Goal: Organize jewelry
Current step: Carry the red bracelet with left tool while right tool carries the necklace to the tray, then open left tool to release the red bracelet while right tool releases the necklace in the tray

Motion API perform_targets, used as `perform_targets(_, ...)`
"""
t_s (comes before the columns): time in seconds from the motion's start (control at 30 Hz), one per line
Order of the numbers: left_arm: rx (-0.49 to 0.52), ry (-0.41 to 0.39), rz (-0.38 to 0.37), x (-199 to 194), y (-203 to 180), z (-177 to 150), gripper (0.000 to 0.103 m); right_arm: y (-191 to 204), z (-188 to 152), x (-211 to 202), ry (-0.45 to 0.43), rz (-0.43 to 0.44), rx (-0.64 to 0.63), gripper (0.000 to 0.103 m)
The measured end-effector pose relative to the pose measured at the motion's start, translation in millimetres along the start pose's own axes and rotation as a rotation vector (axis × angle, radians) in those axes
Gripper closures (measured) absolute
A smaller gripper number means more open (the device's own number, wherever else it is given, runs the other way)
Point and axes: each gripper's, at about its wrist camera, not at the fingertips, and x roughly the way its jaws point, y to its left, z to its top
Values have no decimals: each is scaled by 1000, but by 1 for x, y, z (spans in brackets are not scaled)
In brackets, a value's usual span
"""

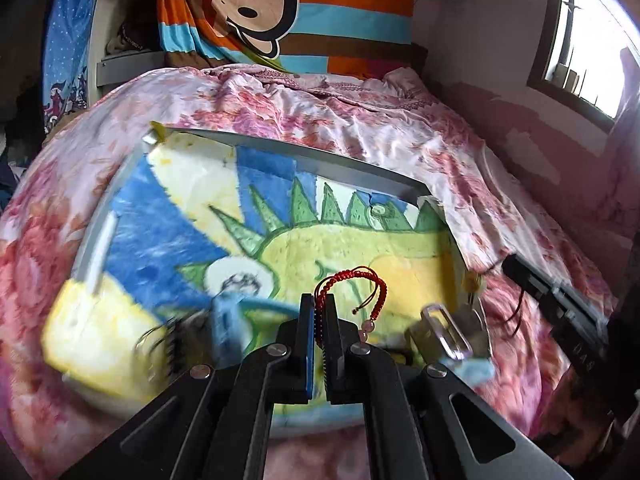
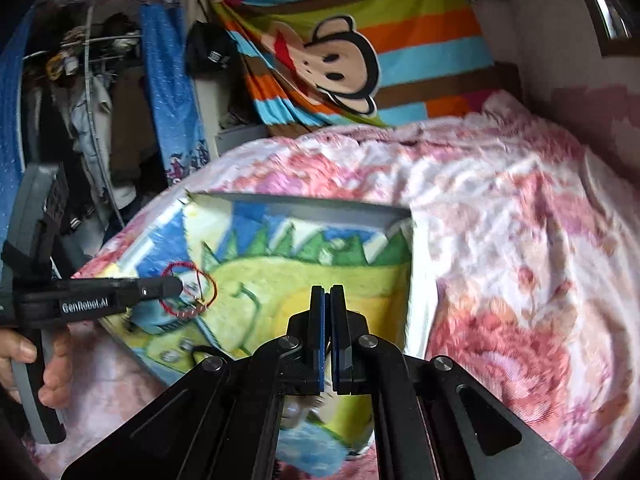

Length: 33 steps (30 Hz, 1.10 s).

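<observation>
A red braided cord bracelet [image 1: 360,280] with pink beads loops up from my left gripper [image 1: 319,300], which is shut on it above the dinosaur towel [image 1: 360,248] in the grey tray [image 1: 304,152]. The right wrist view shows that gripper [image 2: 176,286] from the side at the tray's left, with the bracelet [image 2: 188,288] hanging at its tip. My right gripper [image 2: 328,292] is shut over the towel's middle. In the left wrist view it [image 1: 508,266] reaches in from the right, and a thin dark red cord [image 1: 516,308] dangles beneath its fingers.
A clear rectangular box [image 1: 444,332], a blurred blue piece [image 1: 228,320] and some metal rings [image 1: 152,344] lie on the towel near me. The tray rests on a pink flowered blanket [image 2: 520,240]. A hand [image 2: 24,356] grips the left gripper's handle. A wardrobe stands at the left.
</observation>
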Motion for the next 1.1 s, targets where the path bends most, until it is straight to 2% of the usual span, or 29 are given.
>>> perform_targets(0.17, -11, 25, -4, 29, -14, 2, 100, -10, -10, 13, 32, 5, 18, 100)
perform_targets(0.33, -11, 54, 14, 41, -20, -2, 99, -12, -12, 15, 35, 8, 22, 100)
perform_targets(0.83, -145, 104, -6, 44, 2, 1, 99, -17, -16, 18, 79, -39, 17, 99)
perform_targets(0.93, -148, 105, -12, 41, 2, 3, 94, -18, -15, 18, 82, -47, 18, 90)
perform_targets(1.0, -144, 95, -25, 36, 0, 4, 86, -19, -15, 16, 76, -51, 23, 69)
perform_targets(1.07, -147, 84, -38, 32, -2, 5, 68, -20, -13, 13, 66, -55, 30, 63)
perform_targets(1.1, -153, 73, -41, 29, -3, 6, 64, -20, -13, 12, 67, -61, 29, 62)
